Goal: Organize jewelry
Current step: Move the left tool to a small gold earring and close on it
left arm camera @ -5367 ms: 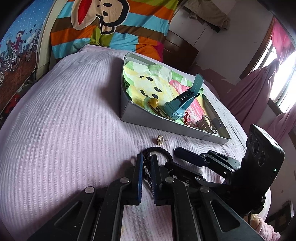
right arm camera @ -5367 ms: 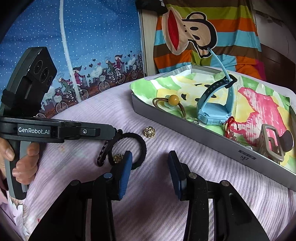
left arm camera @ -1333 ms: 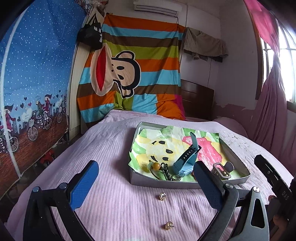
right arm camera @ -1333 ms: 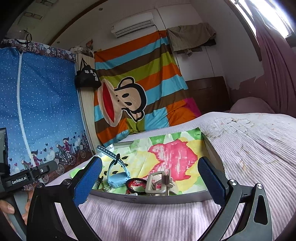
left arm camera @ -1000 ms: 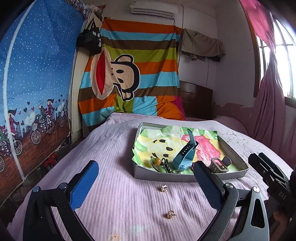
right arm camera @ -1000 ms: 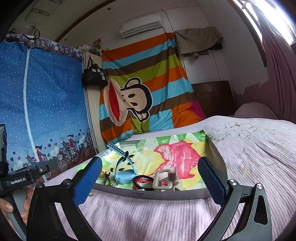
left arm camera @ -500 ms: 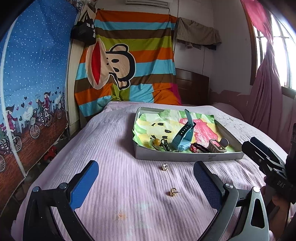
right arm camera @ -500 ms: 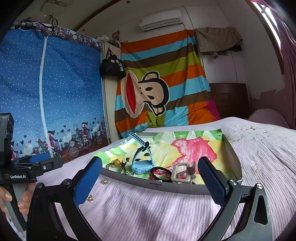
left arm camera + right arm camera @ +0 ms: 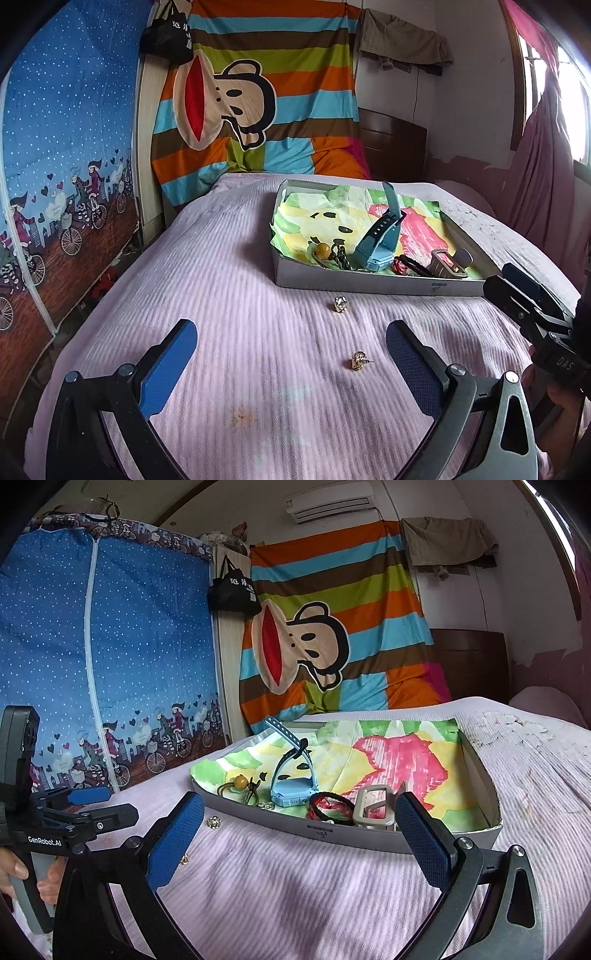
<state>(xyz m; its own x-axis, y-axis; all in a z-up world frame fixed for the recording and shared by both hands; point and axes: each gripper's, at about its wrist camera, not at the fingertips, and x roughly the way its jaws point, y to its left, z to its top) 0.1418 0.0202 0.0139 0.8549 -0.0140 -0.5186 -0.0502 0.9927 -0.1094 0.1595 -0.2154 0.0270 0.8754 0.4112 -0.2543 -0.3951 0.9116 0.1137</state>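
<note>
A grey cardboard box (image 9: 369,286) lined with a colourful cloth sits on the pink bedspread. It holds a blue watch (image 9: 380,243), a hair tie with a yellow bead (image 9: 320,251), a black hair tie (image 9: 341,256), a red bracelet (image 9: 400,264) and a metal clip (image 9: 445,264). Two small gold earrings lie on the bed in front of it: one near the box (image 9: 340,304), one closer (image 9: 358,360). My left gripper (image 9: 290,363) is open and empty, above the bed. My right gripper (image 9: 299,834) is open and empty, before the box (image 9: 332,832).
The bedspread (image 9: 240,295) runs to a left edge beside a blue bicycle-print curtain (image 9: 55,166). A striped monkey blanket (image 9: 258,92) hangs behind. Pink curtains (image 9: 546,166) are at the right. A small orange stain (image 9: 242,417) marks the bed.
The black hair tie my left gripper held 5.4 s ago now lies in the box. Both grippers have opened wide and pulled back from the box over the last second.
</note>
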